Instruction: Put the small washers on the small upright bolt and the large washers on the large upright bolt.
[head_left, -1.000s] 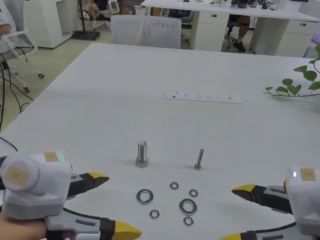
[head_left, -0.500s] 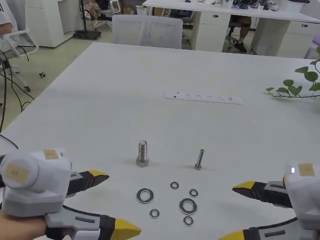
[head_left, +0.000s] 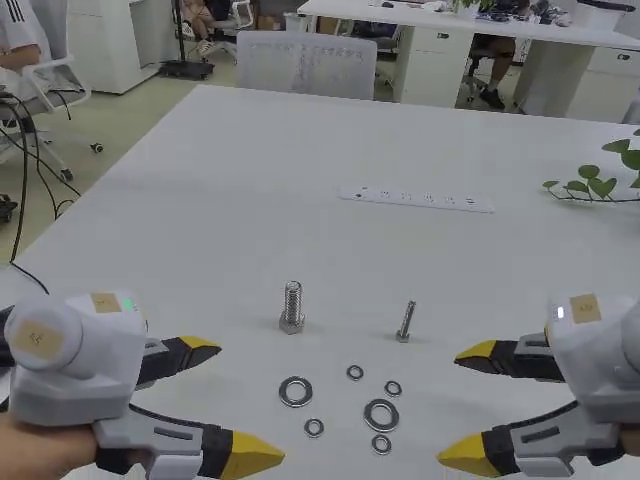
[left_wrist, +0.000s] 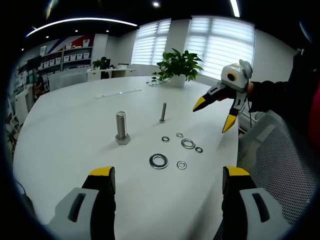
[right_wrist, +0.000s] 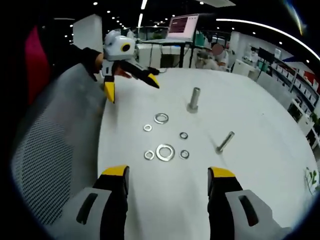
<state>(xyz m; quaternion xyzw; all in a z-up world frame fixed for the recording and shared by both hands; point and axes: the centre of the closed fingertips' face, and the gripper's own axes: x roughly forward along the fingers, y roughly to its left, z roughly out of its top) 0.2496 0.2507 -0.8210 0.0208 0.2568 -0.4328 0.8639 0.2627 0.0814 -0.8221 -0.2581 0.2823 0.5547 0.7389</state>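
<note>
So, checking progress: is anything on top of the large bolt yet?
Nothing. The large bolt stands bare and unobstructed; all six washers lie flat on the table.

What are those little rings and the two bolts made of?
The rings look like bare metal, probably steel: silver-grey and shiny. The big bolt and the small bolt look like the same grey metal, with ridged threads.

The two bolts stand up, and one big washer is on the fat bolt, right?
No. The fat bolt and thin bolt do stand up, but the fat one is bare: in the head view both big washers lie on the table.
</note>
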